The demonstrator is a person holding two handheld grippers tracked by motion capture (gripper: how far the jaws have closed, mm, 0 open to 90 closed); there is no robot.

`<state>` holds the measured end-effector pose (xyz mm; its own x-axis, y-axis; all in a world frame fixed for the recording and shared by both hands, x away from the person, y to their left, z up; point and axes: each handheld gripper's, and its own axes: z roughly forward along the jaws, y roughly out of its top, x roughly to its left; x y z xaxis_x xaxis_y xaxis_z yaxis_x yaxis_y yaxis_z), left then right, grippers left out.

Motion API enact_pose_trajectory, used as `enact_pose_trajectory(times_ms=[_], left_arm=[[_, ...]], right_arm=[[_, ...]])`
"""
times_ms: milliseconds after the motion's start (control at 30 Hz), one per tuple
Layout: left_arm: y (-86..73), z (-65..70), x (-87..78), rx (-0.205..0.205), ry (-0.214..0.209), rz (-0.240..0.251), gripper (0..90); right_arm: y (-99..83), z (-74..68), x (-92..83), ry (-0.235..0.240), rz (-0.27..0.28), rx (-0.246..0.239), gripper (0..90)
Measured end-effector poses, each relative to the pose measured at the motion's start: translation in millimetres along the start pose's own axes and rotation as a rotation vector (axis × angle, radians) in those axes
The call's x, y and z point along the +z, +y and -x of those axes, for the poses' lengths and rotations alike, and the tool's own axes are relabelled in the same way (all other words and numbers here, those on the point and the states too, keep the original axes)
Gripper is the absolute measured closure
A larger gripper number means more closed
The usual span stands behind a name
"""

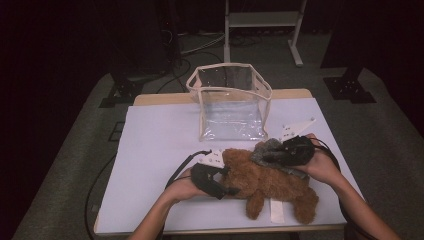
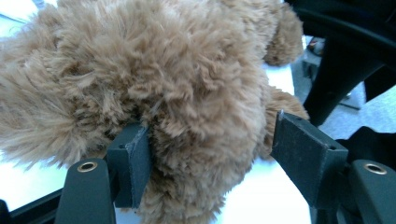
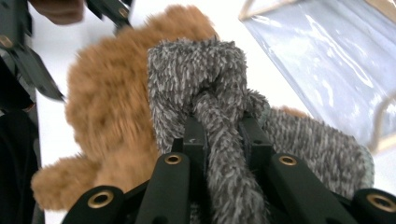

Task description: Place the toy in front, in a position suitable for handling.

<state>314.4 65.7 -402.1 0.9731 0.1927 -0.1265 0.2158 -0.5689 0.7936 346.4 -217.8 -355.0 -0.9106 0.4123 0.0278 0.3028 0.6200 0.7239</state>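
Two hand-held grippers work a brown plush toy and a grey scarf on the tabletop.

In the high view, the left hand-held gripper sits left of centre in the lower half of the frame, at the head end of the brown plush toy. In the left gripper view its jaws stand partly apart around the toy's fur: the left jaw presses into the pile, the right jaw stands clear. The toy lies on the white tabletop, lower centre. To its right, the right hand-held gripper is clamped narrow on the grey scarf at the toy's neck. A clear bag stands upright at upper centre, apart from the toy.
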Motion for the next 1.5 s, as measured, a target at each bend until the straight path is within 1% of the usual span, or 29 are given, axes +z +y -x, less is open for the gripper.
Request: enact_pose_trajectory(times_ms=[100,133,167,200,233,267,300,333,367,400,467,533,600,667,700,733,800,867,967,1000,1067,1133,1200,1233,1267,1300,1400,1467,1500], left_arm=[[1.8,1.8,3.2,0.01,0.0,-0.003,31.0],[2.2,2.8,5.2,0.019,0.001,-0.009,31.0],[2.2,2.8,5.2,0.019,0.001,-0.009,31.0],[2.6,3.9,7.1,0.038,0.018,-0.021,31.5],[2.8,3.8,7.0,0.049,0.038,-0.038,32.5],[2.5,4.2,6.8,0.056,0.054,-0.049,32.7],[2.0,3.9,5.6,0.062,0.057,-0.053,32.7],[1.6,3.9,4.7,0.063,0.057,-0.053,32.6],[1.6,4.4,4.5,0.067,0.057,-0.051,32.4],[1.9,5.1,4.7,0.073,0.055,-0.051,32.2],[2.5,5.9,6.2,0.08,0.061,-0.054,32.2],[2.0,5.0,5.6,0.075,0.067,-0.058,32.3],[0.9,2.6,4.2,0.061,0.099,-0.062,34.5],[0.6,-2.3,2.4,0.03,0.134,-0.054,35.5],[0.5,-4.5,2.4,0.016,0.137,-0.048,34.8],[0.6,-5.6,3.2,0.008,0.145,-0.039,34.2],[2.0,-6.8,4.2,0.004,0.158,-0.041,33.2],[3.4,-7.3,5.3,-0.002,0.163,-0.044,32.7],[4.2,-10.1,4.9,-0.018,0.167,-0.029,32.4],[3.9,-11.5,4.5,-0.023,0.16,-0.023,32.3],[3.5,-12.6,4.1,-0.027,0.16,-0.019,32.0],[3.3,-12.9,3.9,-0.026,0.158,-0.016,31.7],[2.2,-12.5,3.4,-0.025,0.152,-0.013,30.5],[2.2,-12.5,3.4,-0.025,0.152,-0.013,29.4],[-0.3,-12.9,3.4,-0.022,0.147,-0.011,29.4],[-2.6,-13.6,3.7,-0.026,0.143,-0.014,27.5],[-9.6,-16.9,6.5,-0.043,0.137,-0.035,22.8],[-13.9,-19.3,8.3,-0.061,0.132,-0.032,21.6],[-15.3,-20.8,9.0,-0.065,0.132,-0.019,21.7]], right_arm=[[14.5,-6.8,7.5,0.046,0.015,-0.022,75.6],[19.3,-9.1,11.1,0.057,0.015,-0.028,75.5],[23.9,-10.9,14.7,0.065,0.021,-0.034,75.5],[28.3,-12.3,17.8,0.07,0.033,-0.033,75.4],[32.0,-13.3,20.9,0.076,0.042,-0.022,75.4],[34.7,-13.2,24.7,0.078,0.033,-0.022,75.3],[36.6,-12.4,28.2,0.069,0.014,-0.026,75.2],[37.7,-10.5,30.3,0.063,0.005,-0.018,75.1],[38.8,-8.3,31.5,0.065,0.003,0.008,74.9],[39.7,-5.5,32.8,0.065,0.003,0.023,74.7],[42.3,-2.1,36.9,0.06,0.013,0.041,74.6],[45.9,-2.0,41.7,0.061,0.01,0.041,74.6],[47.5,-5.7,42.5,0.065,0.01,0.037,74.7],[45.1,-8.3,37.1,0.079,0.021,0.036,74.8],[42.5,-9.4,32.6,0.086,0.026,0.043,74.8],[39.4,-11.1,27.8,0.086,0.035,0.044,74.8],[31.6,-17.2,17.8,0.084,0.04,0.047,74.8],[22.9,-24.5,7.5,0.079,0.052,0.055,74.9],[13.3,-40.0,-8.7,0.042,0.055,0.068,75.1],[10.7,-44.5,-13.0,0.036,0.062,0.07,75.1],[5.5,-52.1,-17.8,0.031,0.06,0.08,75.1],[0.8,-56.3,-16.5,0.036,0.058,0.088,75.1],[-3.0,-57.6,-10.1,0.011,0.037,0.087,75.1],[-3.0,-57.6,-10.1,0.011,0.037,0.087,75.1],[-4.3,-57.4,-6.5,-0.002,0.029,0.087,75.0],[-5.2,-56.5,-2.2,-0.017,0.026,0.081,75.0],[-3.1,-55.3,1.5,-0.064,0.019,0.039,75.1],[-1.8,-49.7,3.2,-0.069,0.011,0.026,75.2],[-1.4,-45.6,3.9,-0.068,0.01,0.022,75.3]])
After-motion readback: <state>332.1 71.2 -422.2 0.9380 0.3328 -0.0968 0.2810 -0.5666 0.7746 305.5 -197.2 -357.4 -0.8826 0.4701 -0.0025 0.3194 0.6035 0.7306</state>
